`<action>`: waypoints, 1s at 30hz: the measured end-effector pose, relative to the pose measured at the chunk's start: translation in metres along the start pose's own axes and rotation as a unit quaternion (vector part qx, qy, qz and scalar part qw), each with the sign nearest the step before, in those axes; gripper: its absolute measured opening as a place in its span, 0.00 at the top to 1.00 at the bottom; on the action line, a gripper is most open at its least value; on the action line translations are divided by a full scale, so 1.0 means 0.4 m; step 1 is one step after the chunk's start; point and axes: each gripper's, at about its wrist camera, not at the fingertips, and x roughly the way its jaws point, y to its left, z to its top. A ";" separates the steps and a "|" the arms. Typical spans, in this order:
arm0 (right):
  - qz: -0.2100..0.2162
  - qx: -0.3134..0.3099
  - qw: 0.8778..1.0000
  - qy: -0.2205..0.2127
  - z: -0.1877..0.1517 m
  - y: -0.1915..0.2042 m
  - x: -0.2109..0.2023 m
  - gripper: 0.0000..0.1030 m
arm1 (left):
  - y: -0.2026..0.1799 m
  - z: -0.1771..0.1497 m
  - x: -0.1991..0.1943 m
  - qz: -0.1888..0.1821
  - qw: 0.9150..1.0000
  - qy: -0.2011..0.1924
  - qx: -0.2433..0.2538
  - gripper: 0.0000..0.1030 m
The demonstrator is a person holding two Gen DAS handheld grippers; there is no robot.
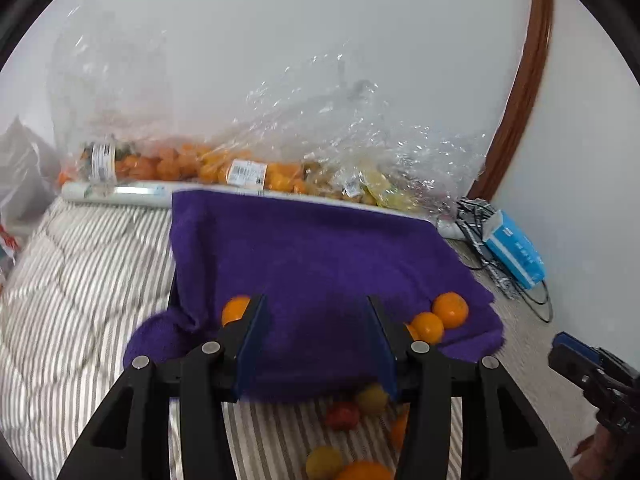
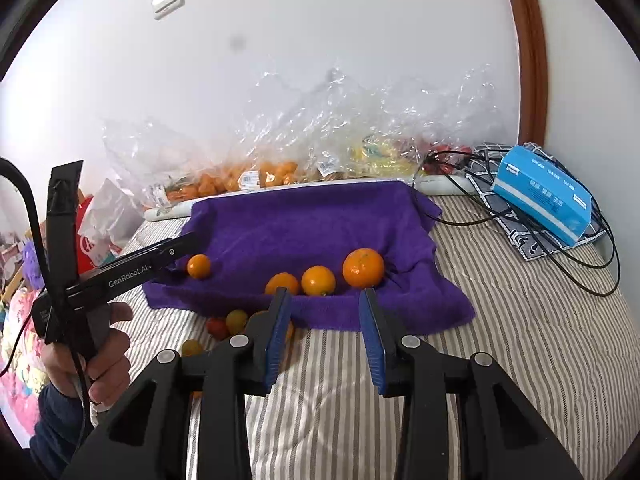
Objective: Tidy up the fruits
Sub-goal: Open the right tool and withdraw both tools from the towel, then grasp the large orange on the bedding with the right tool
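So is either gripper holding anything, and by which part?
Nothing held: right gripper stands empty before the oranges; left gripper, jaws apart, hovers over the purple towel.

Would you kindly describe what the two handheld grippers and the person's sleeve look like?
Both are black plastic with silver rivets and flat blue pads on the two fingers: the right gripper and the left gripper. The left one's side bears white "GenRobot.AI" lettering, and a black cable runs from it. The sleeve is dark blue.
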 end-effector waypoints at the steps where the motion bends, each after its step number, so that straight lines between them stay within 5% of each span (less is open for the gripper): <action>1: -0.003 -0.005 1.000 -0.004 -0.004 0.005 -0.008 0.66 | 0.007 -0.007 -0.015 -0.006 1.000 0.000 -0.003 0.55; 11: 0.005 -0.007 0.999 0.041 -0.067 0.043 0.039 0.66 | 0.109 -0.101 -0.114 0.048 0.999 0.002 0.000 0.52; 22: 0.031 -0.020 0.996 0.087 -0.106 0.108 0.122 0.66 | 0.178 -0.146 -0.116 0.035 0.998 0.015 -0.056 0.52; 30: 0.049 -0.022 0.993 0.109 -0.114 0.143 0.185 0.60 | 0.166 -0.156 -0.107 0.035 0.998 0.023 -0.046 0.51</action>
